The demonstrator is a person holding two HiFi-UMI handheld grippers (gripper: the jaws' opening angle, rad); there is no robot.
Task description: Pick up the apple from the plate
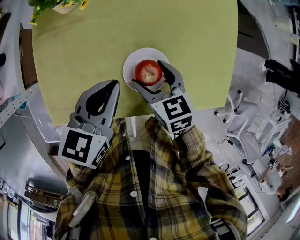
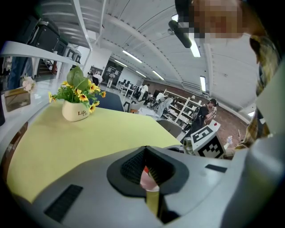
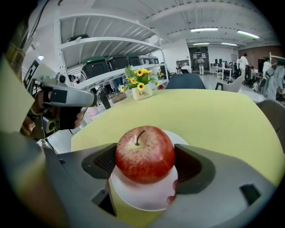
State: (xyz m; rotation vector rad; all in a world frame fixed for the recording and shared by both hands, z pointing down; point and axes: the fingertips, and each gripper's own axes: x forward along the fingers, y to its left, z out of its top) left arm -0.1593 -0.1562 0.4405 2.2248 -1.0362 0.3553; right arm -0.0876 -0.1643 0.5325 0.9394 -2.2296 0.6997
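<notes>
A red apple (image 1: 148, 71) (image 3: 144, 153) sits on a small white plate (image 1: 131, 60) (image 3: 143, 201) near the front edge of the yellow-green table (image 1: 93, 47). My right gripper (image 1: 149, 75) (image 3: 144, 164) reaches over the plate with one jaw on each side of the apple. Its dark pads press against the apple's flanks, and the apple rests on the plate. My left gripper (image 1: 111, 84) (image 2: 147, 171) hovers over the table's front edge, left of the plate, with its jaws together and nothing held.
A pot of yellow flowers (image 1: 60, 4) (image 2: 76, 111) (image 3: 142, 92) stands at the table's far left corner. White office chairs (image 1: 243, 131) stand on the floor to the right. Shelving and other tables lie beyond.
</notes>
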